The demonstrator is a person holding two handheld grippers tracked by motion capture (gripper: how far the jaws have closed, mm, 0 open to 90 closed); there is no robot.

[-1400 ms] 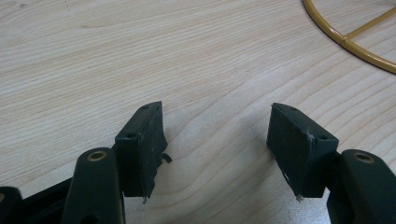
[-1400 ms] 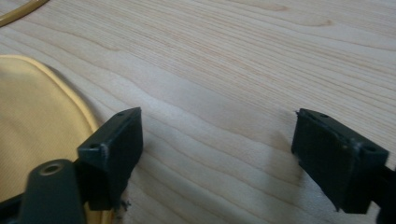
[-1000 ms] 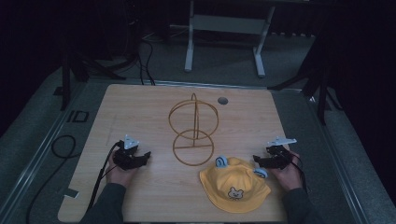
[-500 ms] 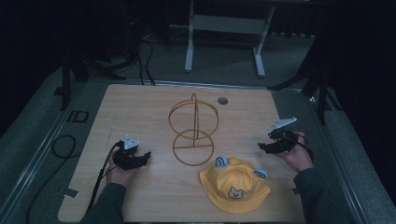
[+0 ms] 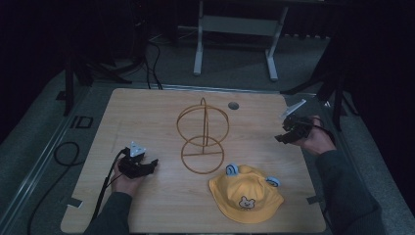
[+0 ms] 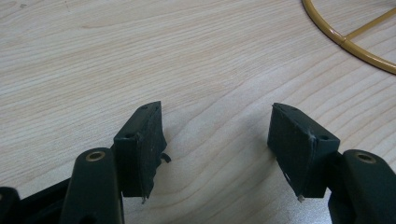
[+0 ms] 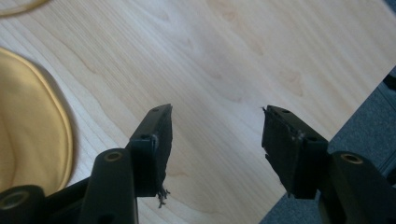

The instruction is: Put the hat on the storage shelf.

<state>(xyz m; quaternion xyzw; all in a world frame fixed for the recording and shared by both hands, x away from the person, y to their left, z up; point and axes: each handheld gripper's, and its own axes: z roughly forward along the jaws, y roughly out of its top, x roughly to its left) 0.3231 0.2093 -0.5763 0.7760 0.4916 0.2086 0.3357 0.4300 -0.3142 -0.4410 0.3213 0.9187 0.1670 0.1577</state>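
1. Both grippers are seen with their jaws spread apart and nothing held between them.
2. Low over bare wood at the near left of the table, the left gripper is held in the person's left hand, with its jaws pointed toward the wire stand.
3. In the left gripper view, the left gripper is seen released over plain wood grain, and an arc of the wire stand's gold base ring is seen at the upper right, well apart from the jaws.
4. At the right edge of the table, the right gripper is held in the person's right hand, with its grey plate tilted upward above it.
5. In the right gripper view, the right gripper is seen released over bare wood near the table's edge, with grey floor visible past the right jaw.
6. The yellow hat is found lying flat on the table near its front edge, between the two grippers but closer to the right one, and touched by neither.
7. A bear face is shown on the hat's crown, and two blue ears are seen at its far side.
8. The hat's brim is seen at the left of the right gripper view, apart from the jaws.
9. The wire stand is placed upright at the table's middle, just behind the hat, with its base ring close to the hat's far brim; whether the two are touching cannot be told.
10. A small round grommet is set in the tabletop behind the stand.
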